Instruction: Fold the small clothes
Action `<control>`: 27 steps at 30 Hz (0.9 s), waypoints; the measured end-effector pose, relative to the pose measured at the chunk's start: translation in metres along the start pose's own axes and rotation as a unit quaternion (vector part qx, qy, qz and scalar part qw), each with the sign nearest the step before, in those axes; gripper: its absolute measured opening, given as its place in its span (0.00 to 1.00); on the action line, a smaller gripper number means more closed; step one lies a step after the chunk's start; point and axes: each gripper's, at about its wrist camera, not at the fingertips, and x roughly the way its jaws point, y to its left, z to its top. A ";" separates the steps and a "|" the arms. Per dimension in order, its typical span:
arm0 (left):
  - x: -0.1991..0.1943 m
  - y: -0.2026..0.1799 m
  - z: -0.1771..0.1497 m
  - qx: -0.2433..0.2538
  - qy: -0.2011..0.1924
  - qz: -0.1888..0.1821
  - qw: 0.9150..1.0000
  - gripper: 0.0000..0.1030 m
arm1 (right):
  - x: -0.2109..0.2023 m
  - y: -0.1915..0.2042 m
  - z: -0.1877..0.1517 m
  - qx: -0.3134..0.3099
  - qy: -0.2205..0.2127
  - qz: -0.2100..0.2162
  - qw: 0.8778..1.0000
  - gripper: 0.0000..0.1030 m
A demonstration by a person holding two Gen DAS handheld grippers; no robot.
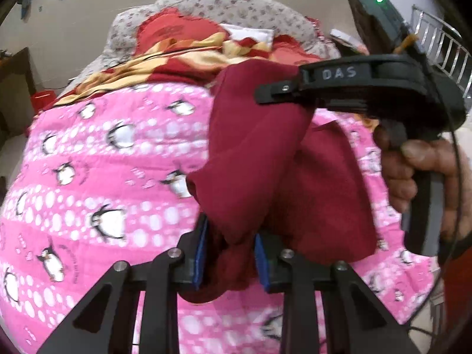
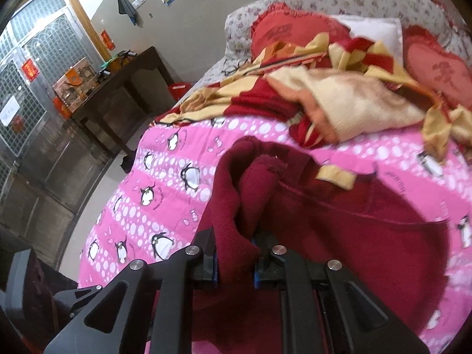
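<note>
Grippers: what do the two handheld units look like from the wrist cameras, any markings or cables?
Both are black, with angular linkage arms, silver pivot bolts and blue pads. The right gripper carries "DAS" lettering, a pistol handle, a thin black cable and a green light. The left gripper shows no markings.

One dark red fleece garment (image 2: 339, 206) lies on one pink quilt printed with penguins (image 1: 97, 159); two black two-finger grippers, left (image 1: 230, 253) and right (image 2: 236, 253), are in view; two red heart-shaped cushions (image 2: 283, 32) sit beside one white pillow (image 2: 374, 29), with one red-and-cream blanket (image 2: 339, 100)
</note>
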 end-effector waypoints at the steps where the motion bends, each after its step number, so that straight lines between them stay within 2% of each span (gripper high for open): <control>1: -0.002 -0.009 0.003 0.002 -0.001 -0.013 1.000 0.28 | -0.008 -0.003 0.001 -0.005 -0.005 -0.006 1.000 0.29; 7: 0.008 -0.082 0.011 0.052 0.006 -0.080 0.995 0.27 | -0.060 -0.046 -0.006 -0.012 -0.019 -0.063 0.998 0.28; 11: 0.033 -0.128 0.008 0.072 0.030 -0.124 0.989 0.26 | -0.080 -0.094 -0.024 0.023 -0.018 -0.091 0.995 0.28; 14: 0.057 -0.148 0.005 0.076 0.052 -0.132 0.987 0.26 | -0.080 -0.129 -0.038 0.053 -0.015 -0.112 0.992 0.28; 16: 0.073 -0.161 -0.001 0.085 0.067 -0.133 0.985 0.26 | -0.066 -0.147 -0.047 0.060 -0.003 -0.142 0.988 0.28; 18: 0.080 -0.169 -0.004 0.095 0.075 -0.136 0.983 0.27 | -0.052 -0.159 -0.054 0.073 0.006 -0.153 0.985 0.28; 20: 0.075 -0.167 -0.003 0.095 0.081 -0.139 0.982 0.32 | -0.042 -0.170 -0.060 0.090 0.001 -0.152 0.984 0.31; 22: 0.064 -0.156 -0.002 0.089 0.086 -0.156 0.980 0.46 | -0.047 -0.172 -0.064 0.094 -0.012 -0.148 0.984 0.38; 23: 0.054 -0.148 -0.001 0.089 0.081 -0.160 0.980 0.50 | -0.054 -0.171 -0.065 0.095 -0.015 -0.153 0.984 0.45; 25: 0.035 -0.131 0.002 0.097 0.054 -0.141 0.984 0.62 | -0.070 -0.165 -0.070 0.097 -0.018 -0.160 0.982 0.47; 27: 0.019 -0.117 0.004 0.115 0.021 -0.100 0.988 0.65 | -0.089 -0.158 -0.077 0.102 -0.025 -0.146 0.984 0.49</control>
